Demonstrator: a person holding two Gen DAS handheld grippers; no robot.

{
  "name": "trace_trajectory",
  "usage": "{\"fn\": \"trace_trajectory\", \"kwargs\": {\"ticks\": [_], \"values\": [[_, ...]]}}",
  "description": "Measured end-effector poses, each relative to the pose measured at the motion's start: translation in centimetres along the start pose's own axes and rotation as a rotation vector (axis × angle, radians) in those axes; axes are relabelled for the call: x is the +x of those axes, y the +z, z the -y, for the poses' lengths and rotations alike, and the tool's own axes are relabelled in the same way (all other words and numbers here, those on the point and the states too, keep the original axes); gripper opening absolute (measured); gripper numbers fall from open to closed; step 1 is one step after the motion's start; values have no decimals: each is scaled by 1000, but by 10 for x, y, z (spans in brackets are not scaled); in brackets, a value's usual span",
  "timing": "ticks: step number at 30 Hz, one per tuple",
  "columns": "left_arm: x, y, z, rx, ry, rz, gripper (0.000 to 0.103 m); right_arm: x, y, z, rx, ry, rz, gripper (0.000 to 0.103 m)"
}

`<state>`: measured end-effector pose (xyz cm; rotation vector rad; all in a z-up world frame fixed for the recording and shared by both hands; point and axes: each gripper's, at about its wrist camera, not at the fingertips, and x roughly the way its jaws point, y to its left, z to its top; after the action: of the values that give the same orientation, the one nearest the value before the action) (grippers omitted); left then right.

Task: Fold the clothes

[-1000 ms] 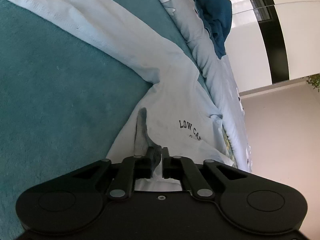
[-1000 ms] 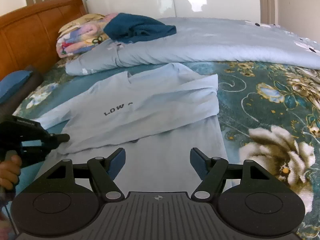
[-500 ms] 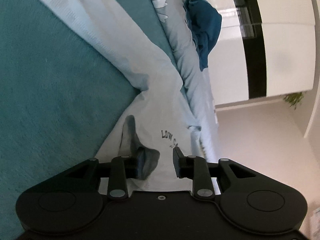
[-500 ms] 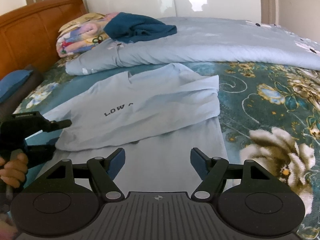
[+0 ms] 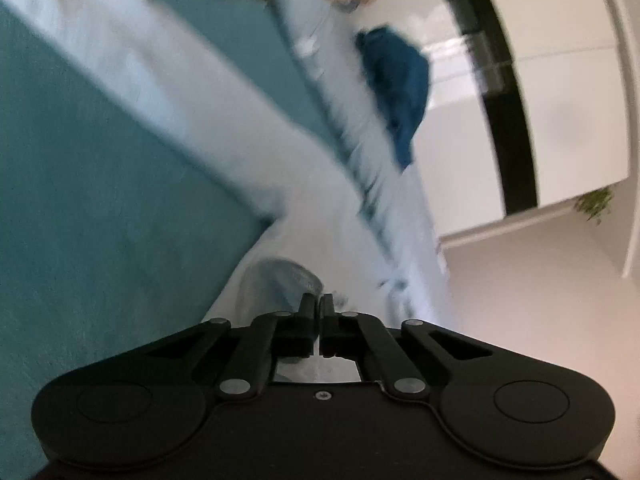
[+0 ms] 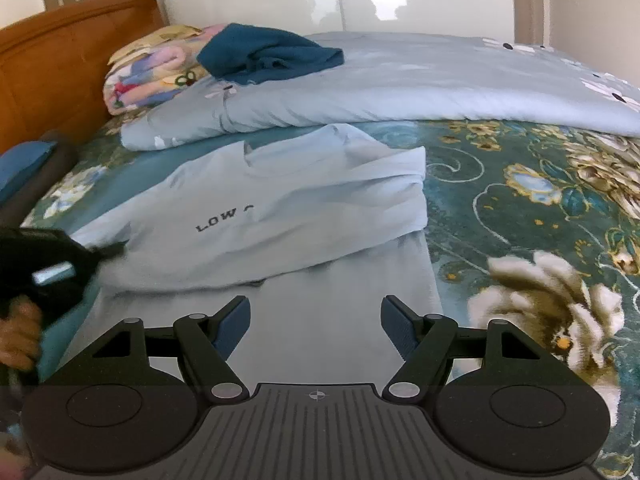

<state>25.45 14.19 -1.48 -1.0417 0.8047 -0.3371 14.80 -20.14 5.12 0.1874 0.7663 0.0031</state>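
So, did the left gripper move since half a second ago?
Yes. In the right wrist view the left gripper has pushed right, away from the headboard, onto the shirt edge, and its fingers are now closed.

Left gripper [image 5: 319, 303], fingers drawn together with only a thin slit between them, a bunch of pale cloth at their tips. Right gripper [image 6: 316, 322], fingers spread wide apart, nothing between them. At the scene's near left, the person's hand [image 6: 18, 334] grips the left gripper's handle.
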Motion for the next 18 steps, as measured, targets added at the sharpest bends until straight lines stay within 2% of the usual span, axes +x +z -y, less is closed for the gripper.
{"fn": "trace_trajectory", "kwargs": {"ticks": [11, 16, 18], "values": [[-36, 16, 15, 59, 13, 32, 0, 11, 6, 15, 14, -30, 12, 70], [-38, 19, 10, 68, 101, 24, 0, 26, 39, 24, -24, -71, 50, 70], [-39, 23, 6, 56, 103, 32, 7, 35, 55, 30, -22, -75, 56, 70]]}}
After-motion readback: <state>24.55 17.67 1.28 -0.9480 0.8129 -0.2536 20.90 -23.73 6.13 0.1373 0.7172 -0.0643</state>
